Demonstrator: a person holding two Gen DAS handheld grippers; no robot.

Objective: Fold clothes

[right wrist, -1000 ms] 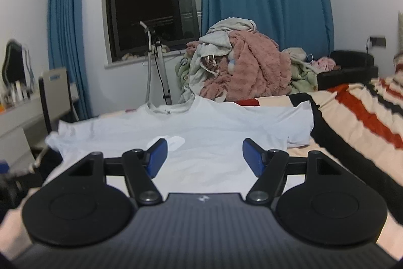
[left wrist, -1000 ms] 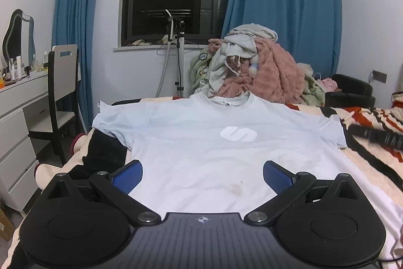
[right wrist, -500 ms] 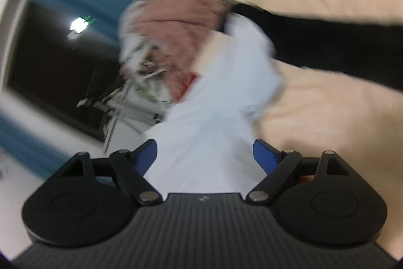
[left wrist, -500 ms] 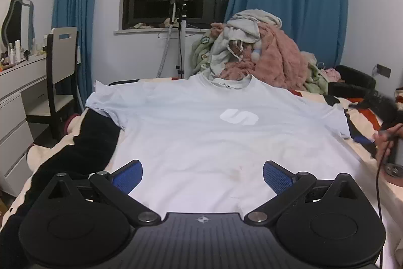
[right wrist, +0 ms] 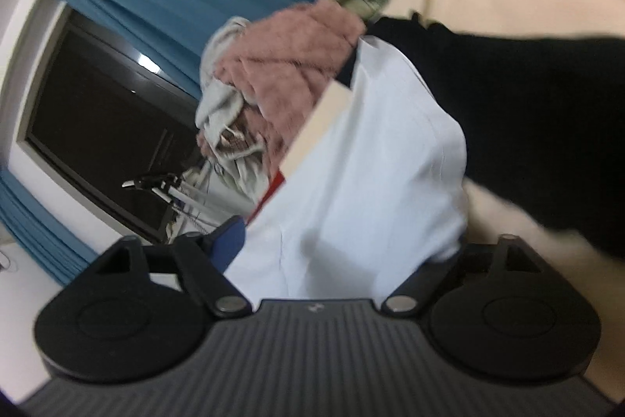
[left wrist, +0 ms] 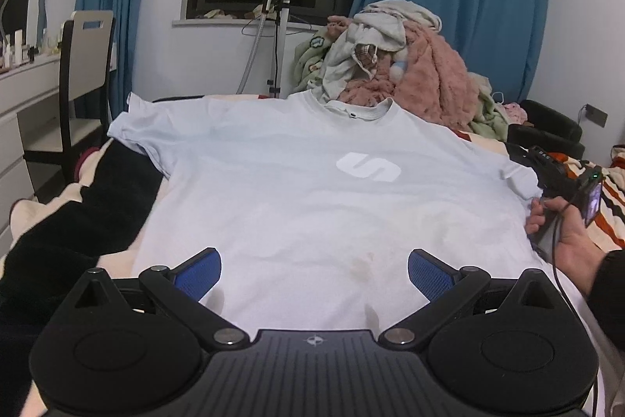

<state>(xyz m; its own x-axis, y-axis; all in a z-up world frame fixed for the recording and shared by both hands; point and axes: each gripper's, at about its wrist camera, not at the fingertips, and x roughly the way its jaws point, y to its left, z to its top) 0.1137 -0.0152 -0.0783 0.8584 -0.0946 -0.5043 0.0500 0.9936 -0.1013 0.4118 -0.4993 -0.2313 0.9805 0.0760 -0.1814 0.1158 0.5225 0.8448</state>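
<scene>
My left gripper [left wrist: 314,270] hovers jaws apart over the T-shirt [left wrist: 312,198], flat on the bed [left wrist: 58,221]. Right gripper [right wrist: 336,249], jaws just closing yet apart around its sleeve [right wrist: 363,182], risks pinching the blanket [right wrist: 547,112] too.

The T-shirt [left wrist: 312,190] lies spread on the bed [left wrist: 609,198], the clothes pile [left wrist: 402,57] behind its collar

The pale blue cotton T-shirt [right wrist: 363,182] covers the right gripper [right wrist: 336,253]'s far blue pad; that whole view is motion-blurred.
</scene>
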